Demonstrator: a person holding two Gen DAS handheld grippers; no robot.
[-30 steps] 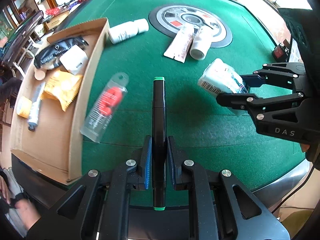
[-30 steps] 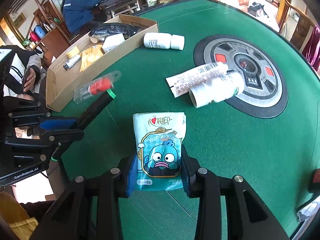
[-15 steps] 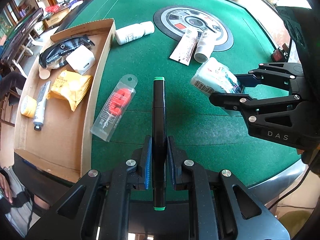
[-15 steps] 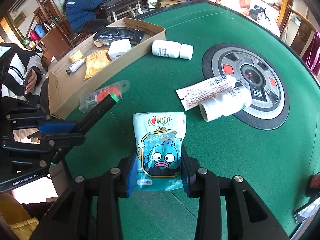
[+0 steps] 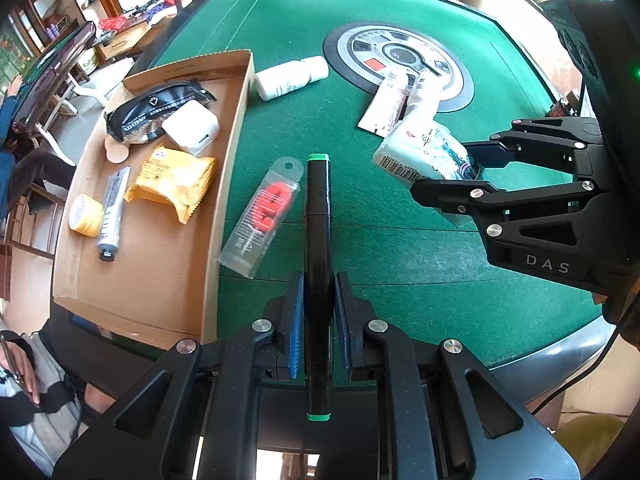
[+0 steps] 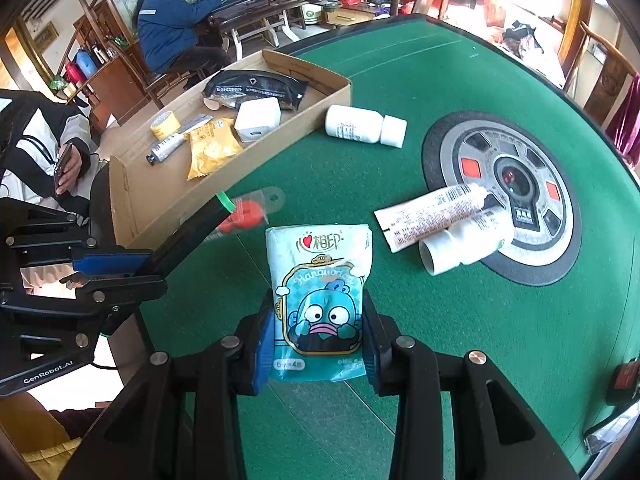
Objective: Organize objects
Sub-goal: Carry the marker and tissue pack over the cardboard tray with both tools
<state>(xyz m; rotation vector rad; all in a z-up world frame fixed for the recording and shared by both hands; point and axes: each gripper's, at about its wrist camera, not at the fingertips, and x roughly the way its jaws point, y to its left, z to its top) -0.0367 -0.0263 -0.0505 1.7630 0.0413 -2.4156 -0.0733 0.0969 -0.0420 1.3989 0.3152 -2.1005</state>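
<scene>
L hand-held gripper (image 5: 318, 312) tight on marker (image 5: 318, 216); R hand-held gripper (image 6: 318, 336) on tissue pack (image 6: 320, 280).

Cardboard tray (image 5: 224, 184) at counter's (image 5: 400, 260) left edge, w/ snack pack (image 5: 172, 180) & charger (image 5: 192, 128) in it. Blister pack (image 5: 260, 216) just right of tray; bottle (image 5: 288, 80) by tray's far corner; two tubes (image 6: 440, 216) on centre disc (image 6: 540, 184) rim.

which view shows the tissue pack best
The right wrist view: the tissue pack faces the camera, cartoon print readable, clamped in the right gripper. The left wrist view shows only its barcoded end, seen from the side.
</scene>
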